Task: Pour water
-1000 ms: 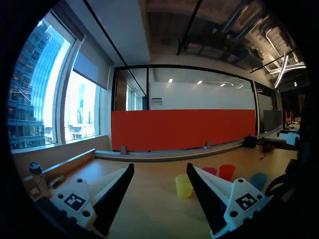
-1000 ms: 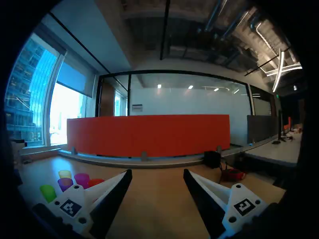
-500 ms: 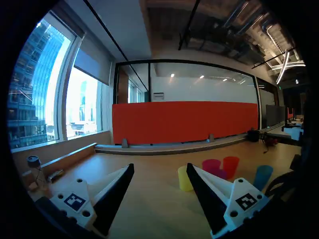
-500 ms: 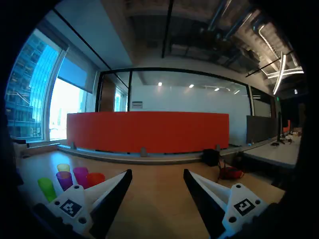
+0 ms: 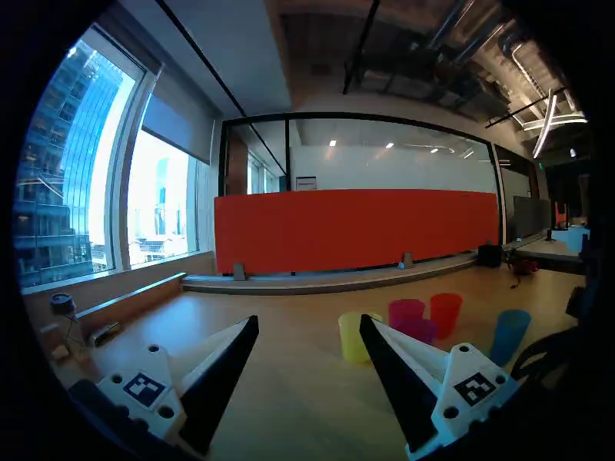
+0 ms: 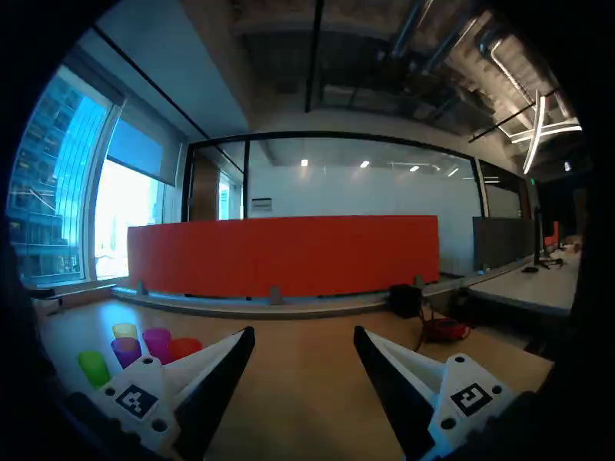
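Several plastic cups stand on the wooden table (image 5: 292,361). In the left gripper view a yellow cup (image 5: 353,336), a magenta cup (image 5: 406,313), an orange-red cup (image 5: 446,314) and a blue cup (image 5: 510,335) lie ahead and to the right of my open left gripper (image 5: 307,330). In the right gripper view a green cup (image 6: 94,368), a purple cup (image 6: 125,352), a yellow cup (image 6: 124,331), a magenta cup (image 6: 157,343) and an orange-red cup (image 6: 184,348) stand at the lower left, beside my open right gripper (image 6: 304,338). Nothing sits between either pair of fingers.
A long red partition (image 5: 354,230) (image 6: 284,253) runs along the table's far edge. Tall windows (image 5: 77,192) line the left side, with small items (image 5: 65,307) on a ledge below. A black box (image 6: 403,300) and a red cable (image 6: 442,330) lie at the far right.
Both views have tilted slightly, so the cups shifted a little in frame. In the left gripper view the cups now sit higher and show more fully. Both grippers stay open.
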`<move>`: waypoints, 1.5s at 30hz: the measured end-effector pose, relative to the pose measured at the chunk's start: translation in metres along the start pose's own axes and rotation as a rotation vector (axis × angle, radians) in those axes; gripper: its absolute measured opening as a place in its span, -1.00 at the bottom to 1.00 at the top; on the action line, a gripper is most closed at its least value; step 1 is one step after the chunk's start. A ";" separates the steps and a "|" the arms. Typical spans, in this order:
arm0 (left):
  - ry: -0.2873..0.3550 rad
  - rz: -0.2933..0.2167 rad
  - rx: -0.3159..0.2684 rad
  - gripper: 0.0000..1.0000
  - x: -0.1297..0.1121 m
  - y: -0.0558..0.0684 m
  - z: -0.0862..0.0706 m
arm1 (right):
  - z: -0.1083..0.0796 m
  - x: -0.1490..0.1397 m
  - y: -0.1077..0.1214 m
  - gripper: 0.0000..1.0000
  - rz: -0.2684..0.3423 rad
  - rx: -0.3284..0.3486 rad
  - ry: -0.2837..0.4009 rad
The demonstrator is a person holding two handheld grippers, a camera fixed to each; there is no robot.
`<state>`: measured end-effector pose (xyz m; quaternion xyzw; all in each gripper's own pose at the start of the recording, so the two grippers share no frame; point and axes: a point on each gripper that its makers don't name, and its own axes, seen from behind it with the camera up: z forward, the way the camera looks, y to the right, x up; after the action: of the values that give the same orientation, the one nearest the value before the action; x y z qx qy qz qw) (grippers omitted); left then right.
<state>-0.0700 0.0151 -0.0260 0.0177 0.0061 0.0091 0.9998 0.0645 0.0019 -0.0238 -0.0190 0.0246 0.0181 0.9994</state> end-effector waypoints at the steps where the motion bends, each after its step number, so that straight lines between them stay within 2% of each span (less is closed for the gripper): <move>1: 0.000 0.002 0.002 0.96 -0.001 0.000 0.000 | 0.000 0.001 0.000 0.99 0.004 0.000 0.001; 6: 0.004 0.004 0.003 0.96 -0.007 0.003 0.002 | -0.002 0.006 0.002 0.99 0.015 0.002 0.006; 14: 0.020 -0.011 0.000 0.95 -0.010 0.000 0.005 | -0.002 0.013 0.005 0.99 0.016 -0.005 0.017; 26: 0.011 -0.021 0.005 0.96 -0.022 -0.007 0.009 | -0.005 0.020 0.008 0.98 0.011 -0.021 0.024; 45: -0.014 -0.039 0.000 0.96 -0.032 -0.011 0.011 | -0.003 0.018 0.008 0.99 0.016 -0.021 0.021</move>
<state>-0.1020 0.0036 -0.0147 0.0179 -0.0005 -0.0108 0.9998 0.0824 0.0107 -0.0280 -0.0294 0.0351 0.0261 0.9986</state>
